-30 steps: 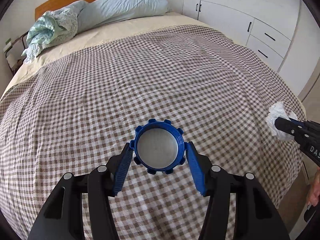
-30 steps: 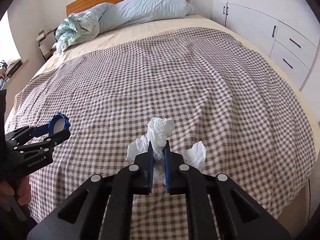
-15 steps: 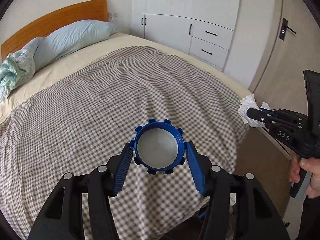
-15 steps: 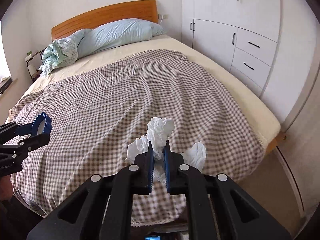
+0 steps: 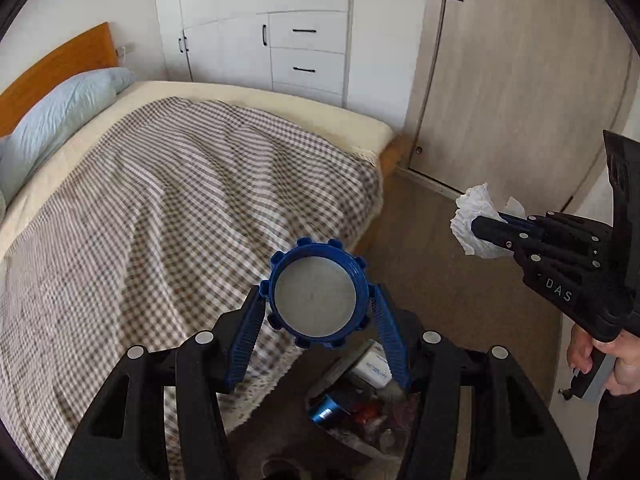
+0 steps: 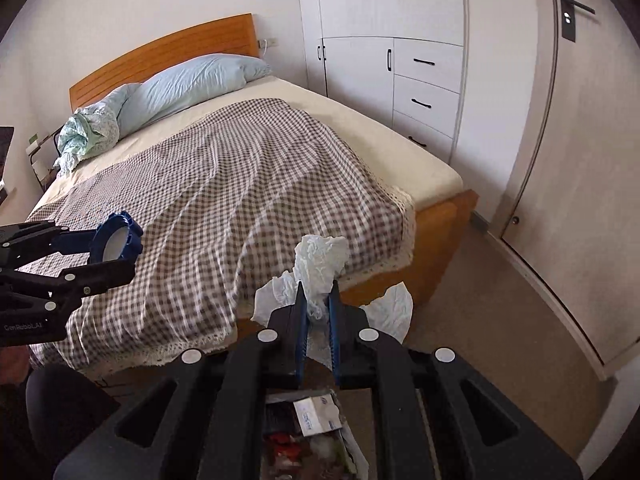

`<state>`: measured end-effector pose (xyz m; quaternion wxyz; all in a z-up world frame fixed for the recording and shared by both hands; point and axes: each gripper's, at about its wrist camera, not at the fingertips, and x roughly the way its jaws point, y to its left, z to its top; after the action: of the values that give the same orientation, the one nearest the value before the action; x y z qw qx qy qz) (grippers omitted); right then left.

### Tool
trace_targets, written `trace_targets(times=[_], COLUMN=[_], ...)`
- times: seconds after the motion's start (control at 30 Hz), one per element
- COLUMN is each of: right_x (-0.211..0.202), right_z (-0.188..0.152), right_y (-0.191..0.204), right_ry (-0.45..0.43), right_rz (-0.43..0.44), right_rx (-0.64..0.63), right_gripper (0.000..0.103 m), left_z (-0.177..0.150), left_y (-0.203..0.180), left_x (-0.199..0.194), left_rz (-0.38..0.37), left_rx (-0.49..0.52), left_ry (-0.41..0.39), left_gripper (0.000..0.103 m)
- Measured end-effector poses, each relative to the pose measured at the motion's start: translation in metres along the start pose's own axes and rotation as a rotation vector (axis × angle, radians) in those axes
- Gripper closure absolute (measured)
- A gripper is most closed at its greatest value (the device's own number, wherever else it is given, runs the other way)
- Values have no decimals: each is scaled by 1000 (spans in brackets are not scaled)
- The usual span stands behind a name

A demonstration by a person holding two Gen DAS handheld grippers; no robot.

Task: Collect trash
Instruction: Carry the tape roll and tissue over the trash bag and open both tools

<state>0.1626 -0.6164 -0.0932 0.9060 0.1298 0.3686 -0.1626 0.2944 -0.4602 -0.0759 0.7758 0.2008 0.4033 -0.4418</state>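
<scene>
My left gripper (image 5: pixel 318 300) is shut on a blue notched jar lid (image 5: pixel 318 290), held in the air over the foot corner of the bed; it also shows at the left of the right wrist view (image 6: pixel 116 238). My right gripper (image 6: pixel 317 296) is shut on a crumpled white tissue (image 6: pixel 320 258), also seen at the right of the left wrist view (image 5: pixel 474 220). A trash bin (image 5: pixel 352 412) with several discarded items sits on the floor below both grippers, and its contents show in the right wrist view (image 6: pixel 308 432).
The bed with a brown checked blanket (image 6: pixel 240 200) fills the left. A white wardrobe with drawers (image 6: pixel 424 76) stands behind it. A closed door (image 5: pixel 500 92) is to the right. Beige carpet (image 6: pixel 500 312) lies between the bed and the door.
Both grippers have swung right and away from the bed top, still holding the lid and the tissue. The floor, the door and the trash bin have come into view below them.
</scene>
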Motion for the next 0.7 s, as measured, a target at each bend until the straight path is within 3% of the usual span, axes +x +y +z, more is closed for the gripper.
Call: trace_targets(times=[0.13, 0.27, 0.57, 0.7], right_x=[8, 25, 54, 70], right_z=[-46, -97, -203, -228], right_y=[-18, -42, -58, -44], right_ry=[60, 143, 336, 404], right_rz=[-6, -17, 18, 45], right_rx=[42, 124, 291, 290], right_gripper=[94, 94, 93, 93], left_z=[-24, -60, -138, -161], left_y=[-30, -59, -102, -104], left_x=[36, 88, 198, 232], left_rz=[-92, -133, -113, -94], left_rx=[-18, 11, 97, 113], left_ry=[115, 278, 686, 791], left_gripper=[50, 50, 50, 50])
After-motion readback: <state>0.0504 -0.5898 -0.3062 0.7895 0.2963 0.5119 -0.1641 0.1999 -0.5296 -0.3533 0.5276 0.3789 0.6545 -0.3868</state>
